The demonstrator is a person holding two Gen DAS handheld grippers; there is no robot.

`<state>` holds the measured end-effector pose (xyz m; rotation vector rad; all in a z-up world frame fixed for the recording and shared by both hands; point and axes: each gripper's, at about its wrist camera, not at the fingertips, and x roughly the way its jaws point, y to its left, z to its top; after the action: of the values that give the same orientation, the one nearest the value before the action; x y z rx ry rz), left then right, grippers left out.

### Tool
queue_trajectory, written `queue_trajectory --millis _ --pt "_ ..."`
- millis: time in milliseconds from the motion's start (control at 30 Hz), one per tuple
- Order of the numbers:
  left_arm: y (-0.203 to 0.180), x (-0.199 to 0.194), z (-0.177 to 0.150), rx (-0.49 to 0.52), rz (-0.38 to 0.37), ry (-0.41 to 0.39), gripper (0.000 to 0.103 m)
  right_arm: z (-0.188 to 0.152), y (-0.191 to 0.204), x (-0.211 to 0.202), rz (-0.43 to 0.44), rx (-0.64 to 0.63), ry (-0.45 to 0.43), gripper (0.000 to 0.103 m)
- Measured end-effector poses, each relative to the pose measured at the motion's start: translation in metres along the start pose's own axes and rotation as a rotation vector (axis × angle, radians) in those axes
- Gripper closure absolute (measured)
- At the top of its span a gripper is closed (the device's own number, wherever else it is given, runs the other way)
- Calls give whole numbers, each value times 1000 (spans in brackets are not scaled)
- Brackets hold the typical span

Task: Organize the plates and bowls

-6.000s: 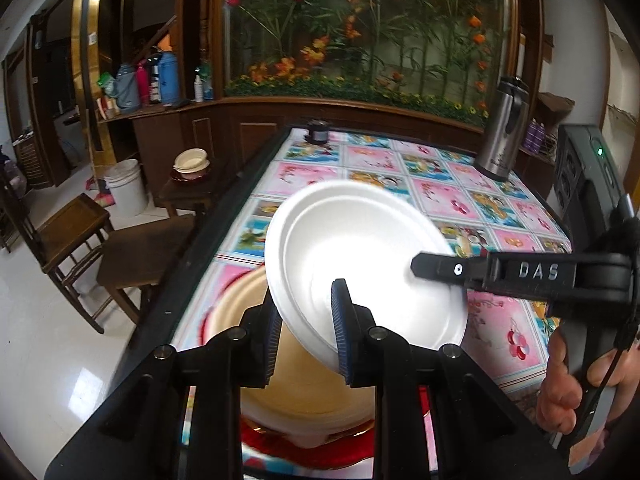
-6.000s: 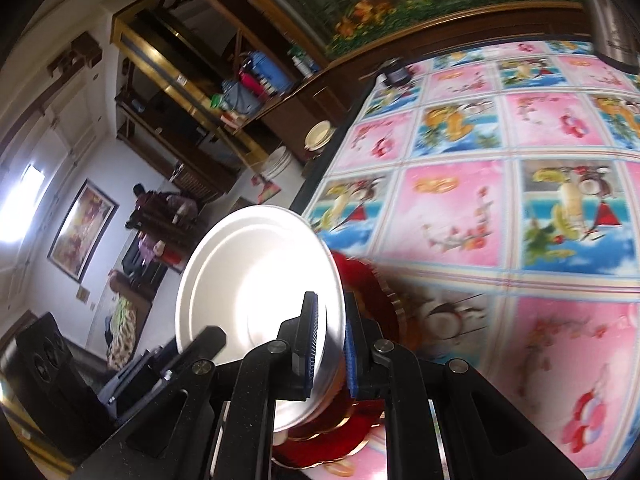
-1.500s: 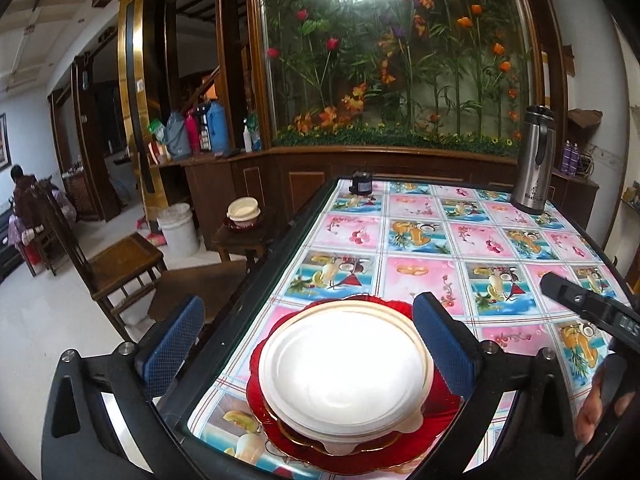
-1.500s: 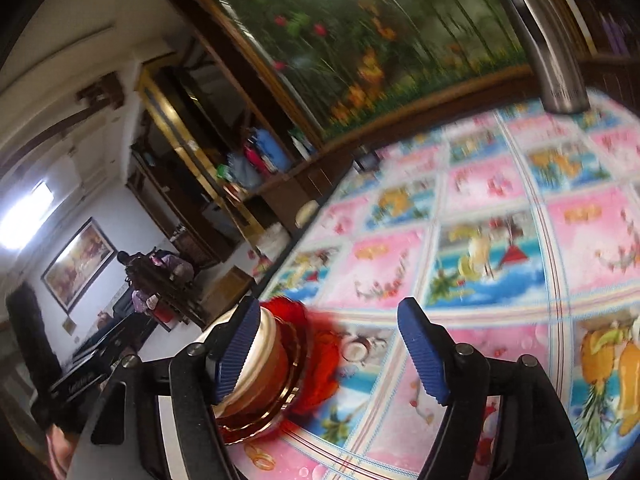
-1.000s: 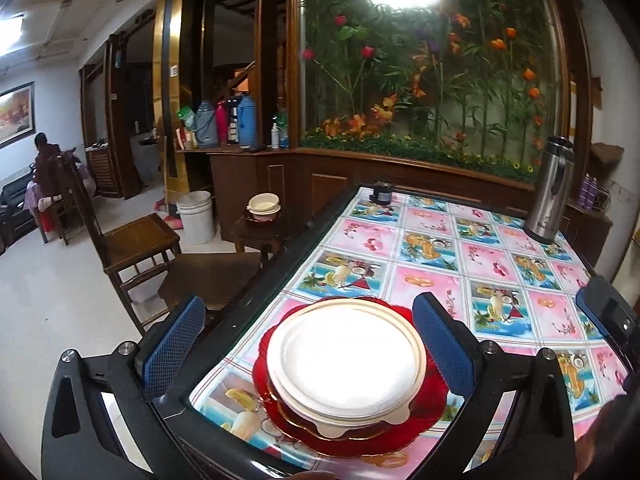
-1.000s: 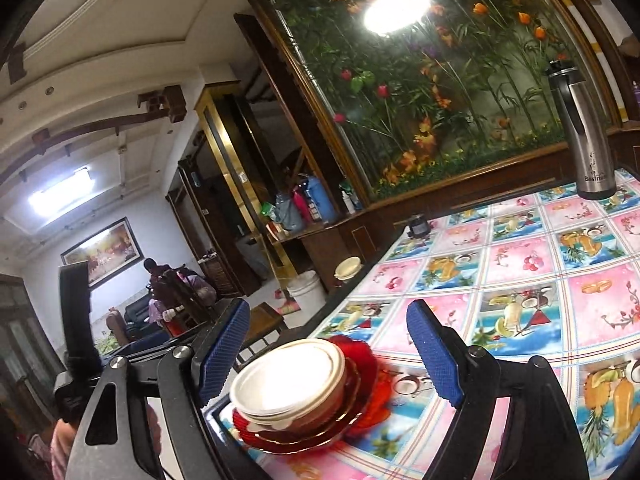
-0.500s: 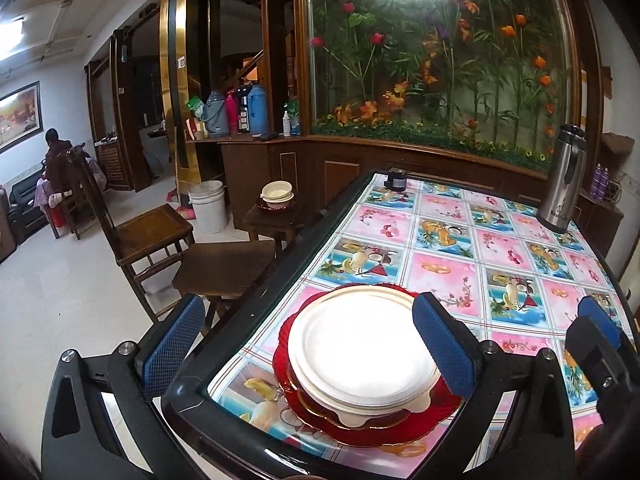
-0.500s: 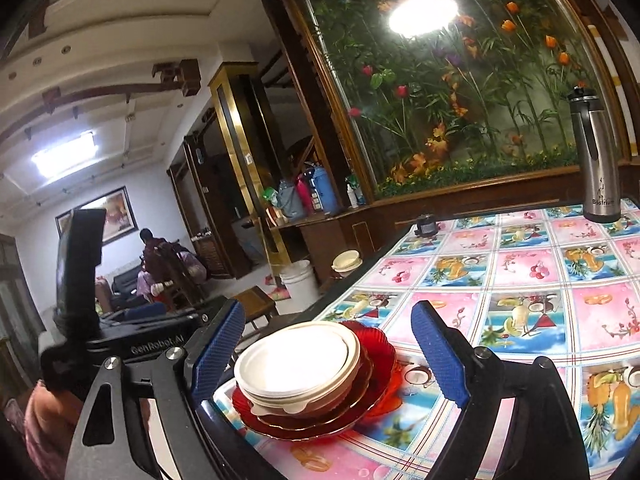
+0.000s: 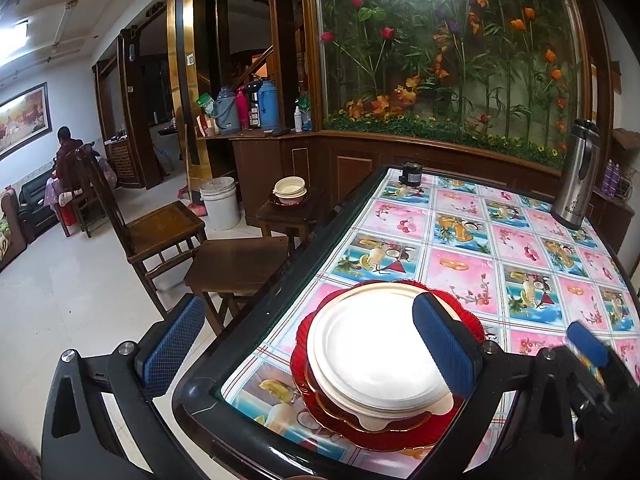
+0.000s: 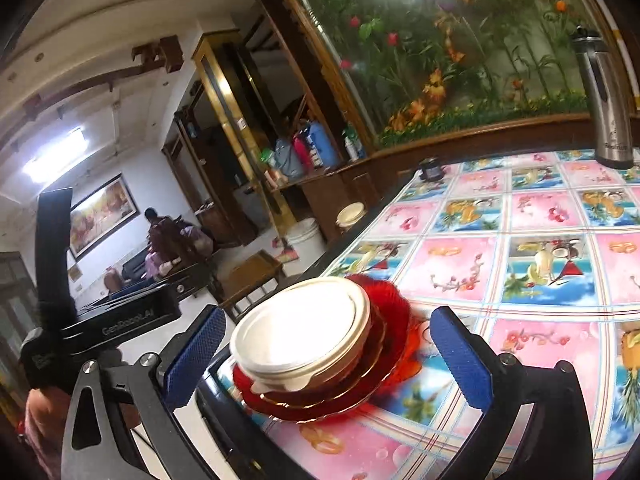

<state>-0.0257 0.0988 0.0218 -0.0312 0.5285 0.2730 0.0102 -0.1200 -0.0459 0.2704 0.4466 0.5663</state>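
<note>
A white plate (image 9: pixel 372 352) lies on top of a gold-rimmed tan bowl, which sits in a scalloped red plate (image 9: pixel 384 436) at the near left corner of the table. My left gripper (image 9: pixel 306 344) is open wide just before the stack and touches nothing. In the right wrist view the white plate (image 10: pixel 300 328) and the red plate (image 10: pixel 384 384) show between the blue pads of my right gripper (image 10: pixel 328 358). Its jaws are opening and no pad presses on the stack. The left gripper's body (image 10: pixel 120 320) is at that view's left.
A steel thermos (image 9: pixel 576 176) and a small dark jar (image 9: pixel 411 173) stand at the table's far end. The table's black edge (image 9: pixel 280 280) runs on the left, with wooden chairs (image 9: pixel 236 264), a side table with bowls (image 9: pixel 290 196) and a white bucket (image 9: pixel 220 208) beyond. A person (image 9: pixel 66 148) sits far left.
The white plate, held by both grippers six seconds ago, now rests on the stack. Over the last second the right gripper sank toward the stack and its jaws widened.
</note>
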Motion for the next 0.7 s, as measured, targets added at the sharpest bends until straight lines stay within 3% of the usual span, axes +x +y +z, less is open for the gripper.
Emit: queue_trajectory --millis 200,700 --pt "0 3 -1 3 4 4 0 1 8 -12 -72 -80 -69 1" --pt "-1 6 -8 29 -5 7 0 10 0 -24 -106 -39 -112 1"
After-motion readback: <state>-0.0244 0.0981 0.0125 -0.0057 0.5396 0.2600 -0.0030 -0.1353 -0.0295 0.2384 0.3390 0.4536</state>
